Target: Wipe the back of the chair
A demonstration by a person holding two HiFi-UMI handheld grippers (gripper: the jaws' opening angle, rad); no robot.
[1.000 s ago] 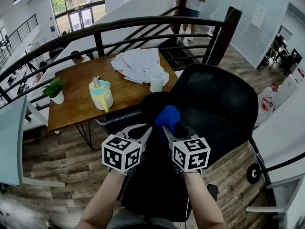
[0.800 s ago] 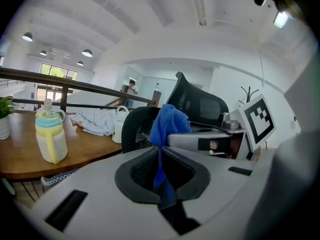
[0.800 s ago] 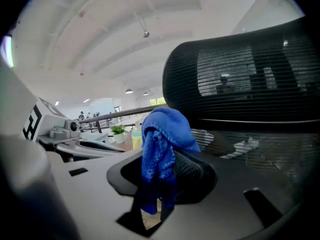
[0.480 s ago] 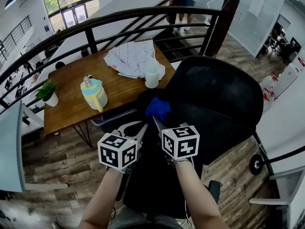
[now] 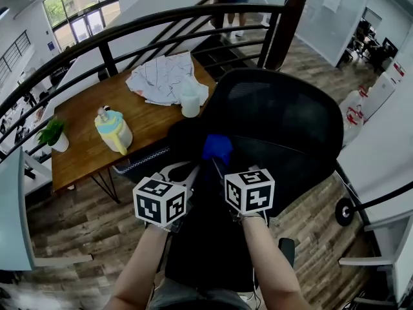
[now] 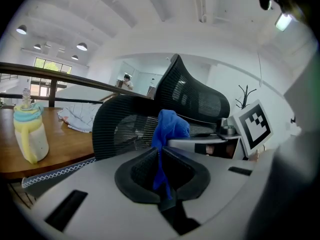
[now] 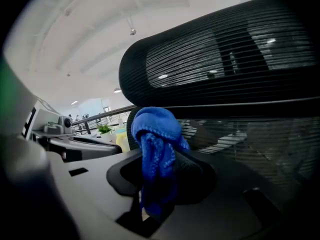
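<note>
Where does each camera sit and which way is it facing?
Head view: on the person's head, looking steeply down at the chair back and wooden table; forearms, left gripper and right gripper show.
Left gripper view: on the left gripper, facing along its jaws toward the chair; jaws shut on the blue cloth, right gripper's marker cube at right.
Right gripper view: on the right gripper, facing the chair mesh close up; jaws shut on the cloth.
Shared by all: cloth, chair back.
</note>
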